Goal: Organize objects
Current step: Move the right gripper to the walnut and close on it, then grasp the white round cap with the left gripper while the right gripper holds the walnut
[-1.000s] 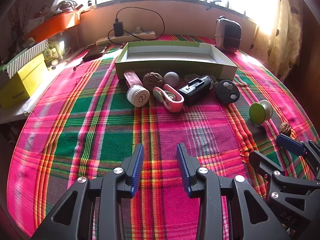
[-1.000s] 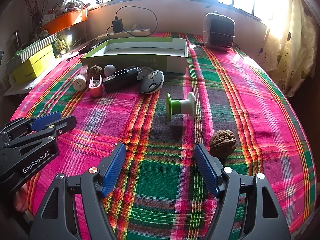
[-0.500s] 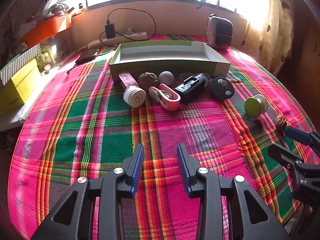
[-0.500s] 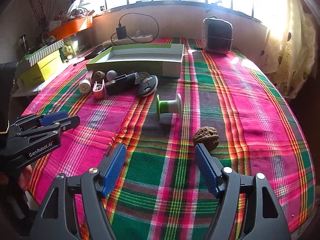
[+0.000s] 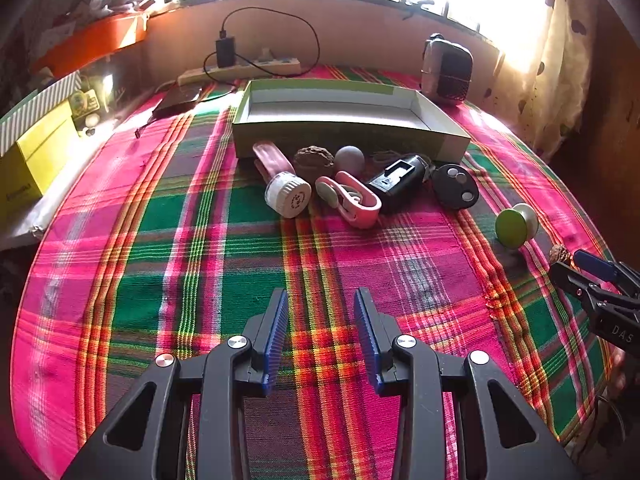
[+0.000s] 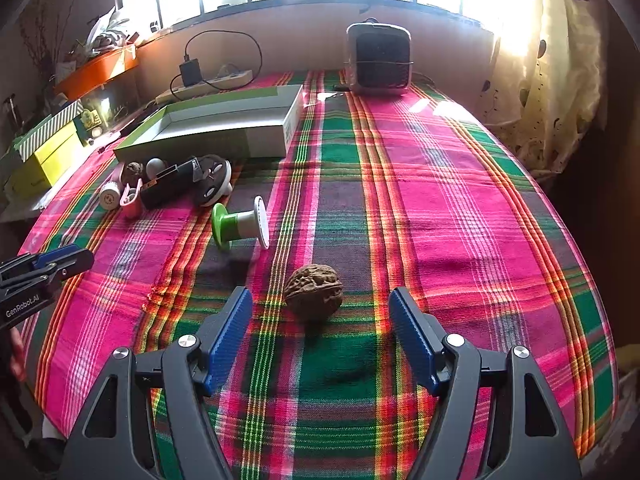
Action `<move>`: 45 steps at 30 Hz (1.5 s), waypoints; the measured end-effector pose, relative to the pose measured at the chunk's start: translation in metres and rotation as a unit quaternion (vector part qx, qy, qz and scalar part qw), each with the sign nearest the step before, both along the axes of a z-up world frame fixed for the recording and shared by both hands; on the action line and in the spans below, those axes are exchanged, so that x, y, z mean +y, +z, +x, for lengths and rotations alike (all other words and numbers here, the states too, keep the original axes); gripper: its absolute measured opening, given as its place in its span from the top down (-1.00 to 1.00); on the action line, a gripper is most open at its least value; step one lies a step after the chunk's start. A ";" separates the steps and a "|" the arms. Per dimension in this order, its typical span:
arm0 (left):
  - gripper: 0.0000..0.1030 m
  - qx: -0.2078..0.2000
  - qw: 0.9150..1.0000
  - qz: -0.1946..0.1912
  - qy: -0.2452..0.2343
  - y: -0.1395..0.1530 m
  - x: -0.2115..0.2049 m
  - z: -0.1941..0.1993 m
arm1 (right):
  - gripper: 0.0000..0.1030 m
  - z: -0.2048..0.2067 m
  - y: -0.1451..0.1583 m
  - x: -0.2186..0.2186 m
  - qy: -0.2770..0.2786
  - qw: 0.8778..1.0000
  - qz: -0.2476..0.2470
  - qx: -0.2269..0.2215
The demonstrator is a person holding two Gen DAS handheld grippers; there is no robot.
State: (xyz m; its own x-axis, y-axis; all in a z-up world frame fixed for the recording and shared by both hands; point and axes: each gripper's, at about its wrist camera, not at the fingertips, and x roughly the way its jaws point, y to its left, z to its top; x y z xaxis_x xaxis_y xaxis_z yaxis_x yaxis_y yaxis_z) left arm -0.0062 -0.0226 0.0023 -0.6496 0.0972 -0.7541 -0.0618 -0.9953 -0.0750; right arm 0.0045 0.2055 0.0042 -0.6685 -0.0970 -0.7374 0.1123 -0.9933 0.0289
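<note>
A brown walnut (image 6: pixel 314 293) lies on the plaid cloth just ahead of my right gripper (image 6: pixel 320 320), which is open and empty; the walnut sits near the line between its fingertips, closer to the left one. A green and white spool (image 6: pixel 239 224) lies beyond. A shallow green box (image 5: pixel 344 120) stands empty at the back. In front of it lie a pink bottle with white cap (image 5: pixel 282 184), a second walnut (image 5: pixel 313 160), a grey ball (image 5: pixel 349 159), a pink clip (image 5: pixel 352 200), a black device (image 5: pixel 398 182) and a round black remote (image 5: pixel 456 188). My left gripper (image 5: pixel 320 328) is open over bare cloth.
A small heater (image 6: pixel 378 58) stands at the far edge. A power strip with charger (image 5: pixel 240 66) lies behind the box. A yellow box (image 5: pixel 32 164) and an orange tray (image 5: pixel 92 44) sit on the left ledge. A curtain (image 6: pixel 560 80) hangs at the right.
My right gripper has moved forward and right, so the walnut now lies between its fingertips. My left gripper has drawn back slightly. No object has moved.
</note>
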 end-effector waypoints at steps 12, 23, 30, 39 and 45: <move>0.38 -0.004 1.000 0.006 0.007 0.000 -0.006 -0.011 | 0.26 -0.011 -0.004 -0.001 0.003 1.000 0.013 -0.009; 0.38 -0.002 1.000 0.023 0.009 0.002 -0.013 -0.029 | 0.37 -0.017 -0.003 -0.004 0.006 1.000 0.016 -0.006; 0.37 0.003 1.000 0.025 0.015 0.003 -0.019 -0.050 | 0.37 -0.025 -0.002 -0.006 0.009 1.000 0.014 -0.011; 0.37 -0.002 1.000 0.005 0.006 0.003 -0.018 -0.071 | 0.37 -0.036 -0.001 -0.007 0.014 1.000 0.012 -0.021; 0.37 -0.006 1.000 -0.002 0.004 0.002 -0.017 -0.077 | 0.37 -0.041 -0.001 -0.009 0.019 0.999 0.012 -0.026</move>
